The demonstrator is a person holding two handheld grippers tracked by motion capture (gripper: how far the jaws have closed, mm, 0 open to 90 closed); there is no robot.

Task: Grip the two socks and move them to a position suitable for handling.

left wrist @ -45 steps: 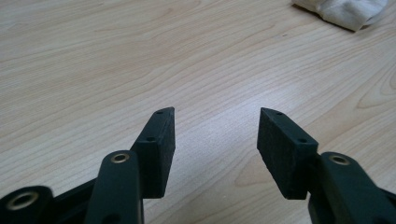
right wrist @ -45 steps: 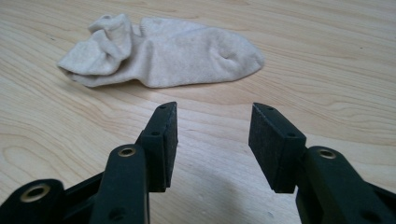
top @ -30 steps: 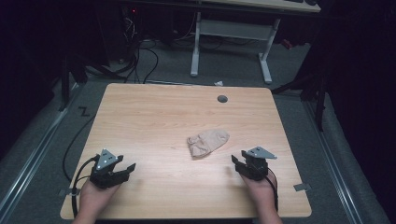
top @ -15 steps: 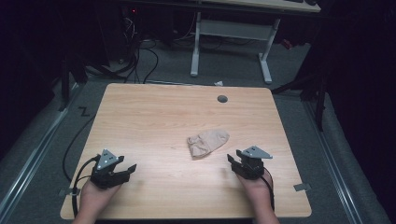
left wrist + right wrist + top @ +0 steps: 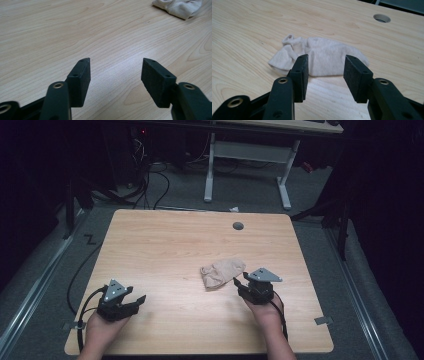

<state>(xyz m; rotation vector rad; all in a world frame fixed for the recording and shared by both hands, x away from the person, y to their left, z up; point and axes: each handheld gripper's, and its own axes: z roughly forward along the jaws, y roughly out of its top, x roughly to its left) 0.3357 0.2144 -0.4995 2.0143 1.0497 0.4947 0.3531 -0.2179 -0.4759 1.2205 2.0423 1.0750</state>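
Note:
A crumpled beige sock (image 5: 222, 272) (image 5: 324, 57) lies right of the middle of the wooden table (image 5: 175, 240). My right gripper (image 5: 239, 282) (image 5: 325, 65) hovers just in front of the sock's near right end. Its jaws stand open and point at the sock with nothing between them; they have just been closing a little. My left gripper (image 5: 136, 295) (image 5: 115, 67) rests low near the front left of the table, open and empty. In the left gripper view the sock (image 5: 178, 7) shows far off at the top right.
A round cable hole (image 5: 238, 226) (image 5: 382, 18) sits near the table's far edge. Behind the table stand a white desk frame (image 5: 247, 155) and loose cables (image 5: 150, 175) on the grey floor. Bare wood spreads to the left and behind the sock.
My right gripper has moved left and forward, rising slightly, up to the sock, and its jaws narrowed a little. The left gripper and the sock have not moved.

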